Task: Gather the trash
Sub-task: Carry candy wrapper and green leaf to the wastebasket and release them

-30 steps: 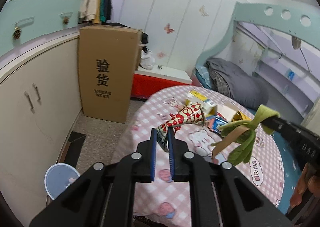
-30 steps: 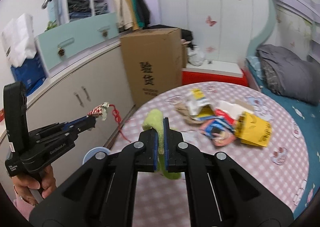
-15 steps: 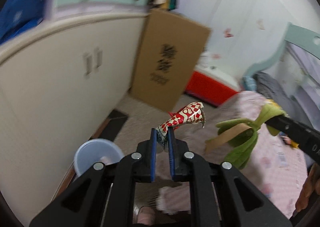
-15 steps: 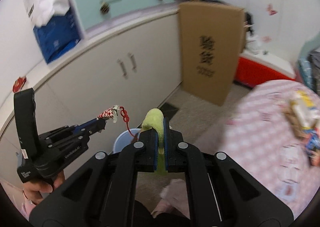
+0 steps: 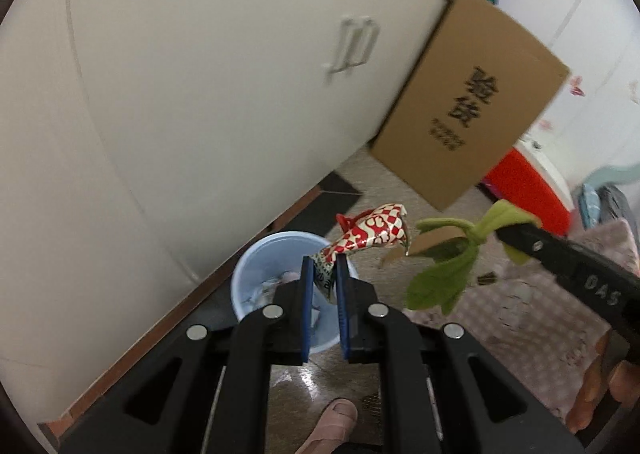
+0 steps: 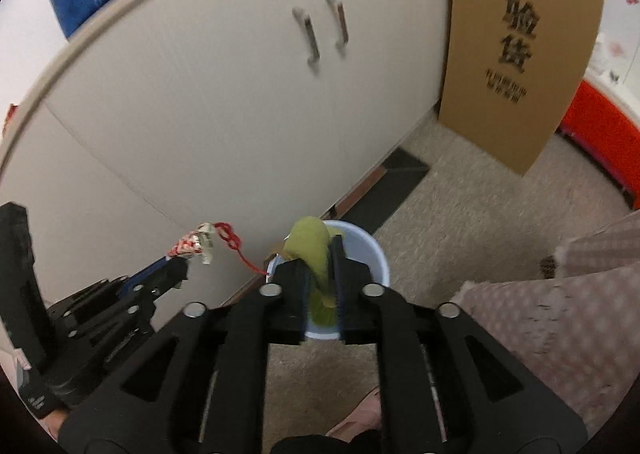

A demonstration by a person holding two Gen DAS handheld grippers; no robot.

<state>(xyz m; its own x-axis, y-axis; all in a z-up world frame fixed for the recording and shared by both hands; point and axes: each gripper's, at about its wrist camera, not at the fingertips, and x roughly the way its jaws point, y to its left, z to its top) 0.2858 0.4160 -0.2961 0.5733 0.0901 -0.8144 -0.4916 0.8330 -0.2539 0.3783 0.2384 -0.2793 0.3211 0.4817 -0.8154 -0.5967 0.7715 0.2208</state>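
My left gripper is shut on a red-and-white patterned wrapper and holds it just above a light blue trash bin on the floor. The bin holds some crumpled trash. My right gripper is shut on a green peel and holds it over the same bin. In the left wrist view the right gripper shows at the right with the peel hanging from it. In the right wrist view the left gripper shows at the left with the wrapper.
A white cabinet runs behind the bin. A tall cardboard box leans at the right, with a red box beyond it. The pink checked tablecloth hangs at the right. A pink slipper is on the floor below.
Both grippers swung left and down from the table to the bin on the floor, each still holding its piece of trash. The bin now lies directly under both.
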